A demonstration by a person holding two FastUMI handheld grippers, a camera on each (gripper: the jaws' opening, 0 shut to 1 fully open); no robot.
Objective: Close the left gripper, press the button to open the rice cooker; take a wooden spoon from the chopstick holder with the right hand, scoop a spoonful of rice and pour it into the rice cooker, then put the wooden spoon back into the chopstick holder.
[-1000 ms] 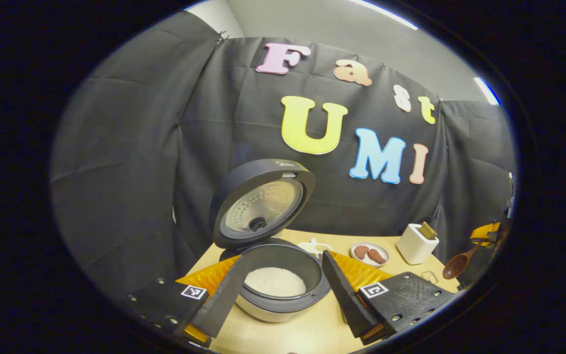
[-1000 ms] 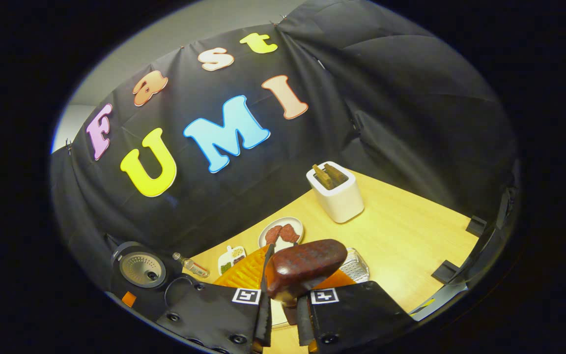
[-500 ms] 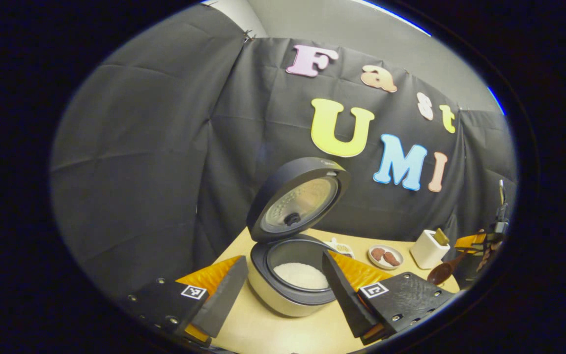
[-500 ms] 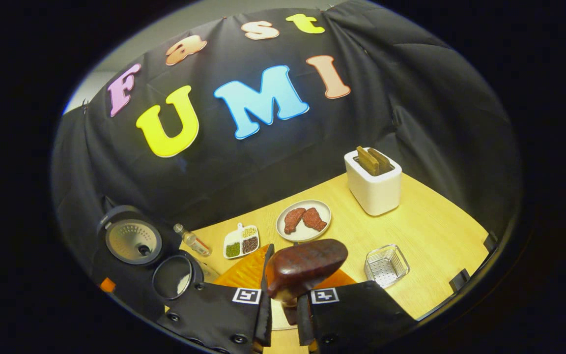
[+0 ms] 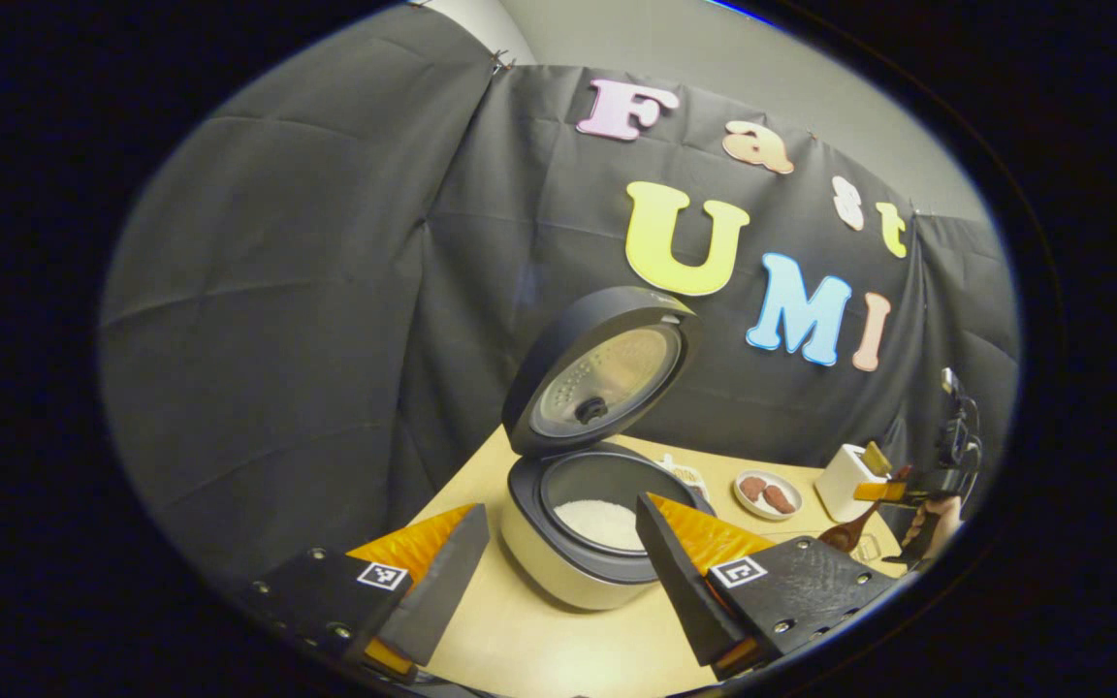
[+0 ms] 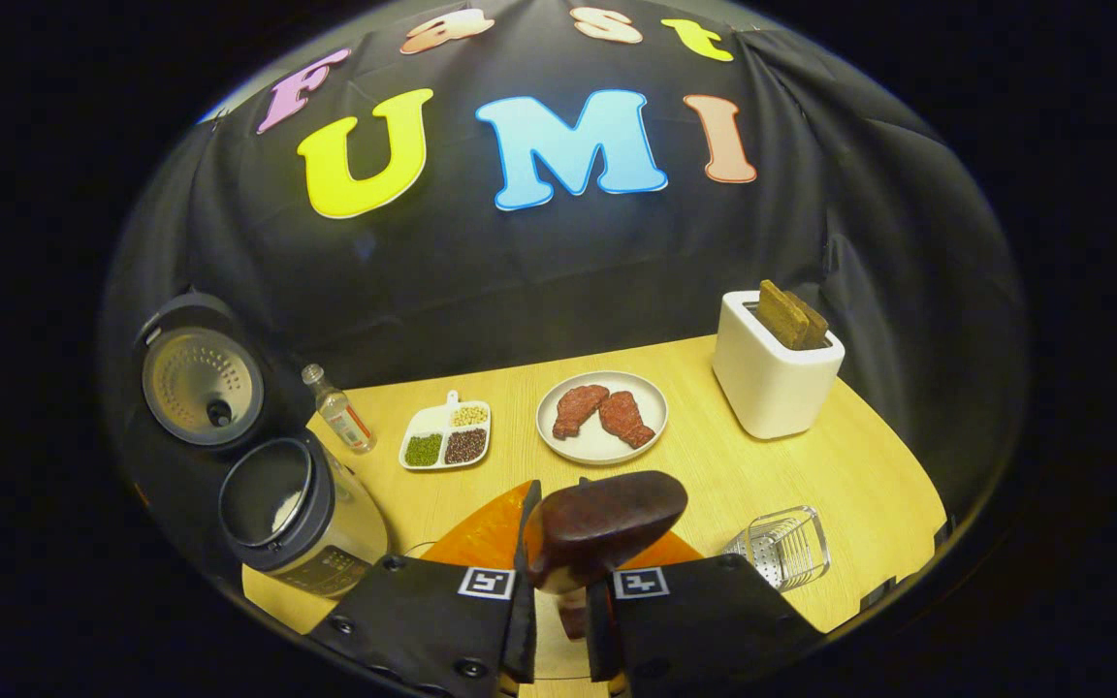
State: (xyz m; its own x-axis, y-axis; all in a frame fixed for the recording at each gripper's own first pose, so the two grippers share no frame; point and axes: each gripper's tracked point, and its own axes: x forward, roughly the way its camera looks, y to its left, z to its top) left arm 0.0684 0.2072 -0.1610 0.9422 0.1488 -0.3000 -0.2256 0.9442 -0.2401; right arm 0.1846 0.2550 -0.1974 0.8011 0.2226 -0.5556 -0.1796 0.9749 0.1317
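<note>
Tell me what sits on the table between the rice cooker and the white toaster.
In the right gripper view, between the rice cooker and toaster: a small bottle, a divided bean dish, and a plate of meat.

no legible text, labels or brands

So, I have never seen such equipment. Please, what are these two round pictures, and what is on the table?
A person holds one hand-held gripper in each hand; a camera rides on each. The left gripper view looks past the open left hand-held gripper at the rice cooker, lid up, white rice inside. The right hand-held gripper is shut on a wooden spoon. The wooden table also bears a plate of meat, a divided dish of beans, a small bottle, a white holder and a clear basket.
</note>
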